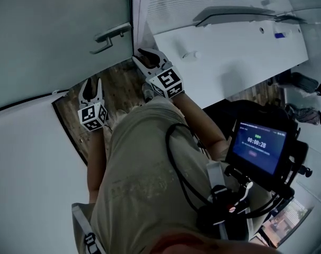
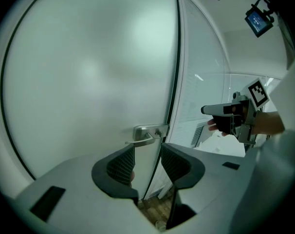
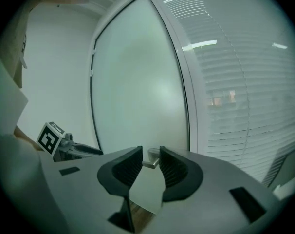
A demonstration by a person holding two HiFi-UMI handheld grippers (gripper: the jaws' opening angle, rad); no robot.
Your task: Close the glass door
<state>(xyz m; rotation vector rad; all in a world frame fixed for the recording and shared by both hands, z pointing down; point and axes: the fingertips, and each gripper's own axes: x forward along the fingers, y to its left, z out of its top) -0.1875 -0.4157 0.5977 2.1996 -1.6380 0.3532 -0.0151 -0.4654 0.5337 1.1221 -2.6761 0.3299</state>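
Observation:
The frosted glass door [image 1: 54, 30] fills the upper left of the head view, and its metal lever handle [image 1: 112, 36] sits near its right edge. That edge lies next to the white frame [image 1: 142, 15]; I cannot tell whether it is latched. My left gripper [image 1: 91, 82] is open and empty, low in front of the door. In the left gripper view, the left gripper [image 2: 147, 162] has the handle [image 2: 147, 133] just above its jaws, not touching. My right gripper [image 1: 150, 56] is open near the door's edge. In its own view, the right gripper [image 3: 151, 165] shows the handle [image 3: 151, 158] through the gap.
A window with white blinds [image 3: 245, 82] stands right of the frame, above a white ledge [image 1: 229, 57]. A strip of wooden floor [image 1: 123, 83] shows under the grippers. A monitor rig [image 1: 258, 150] hangs at the person's chest. Someone's legs [image 1: 303, 83] are at the far right.

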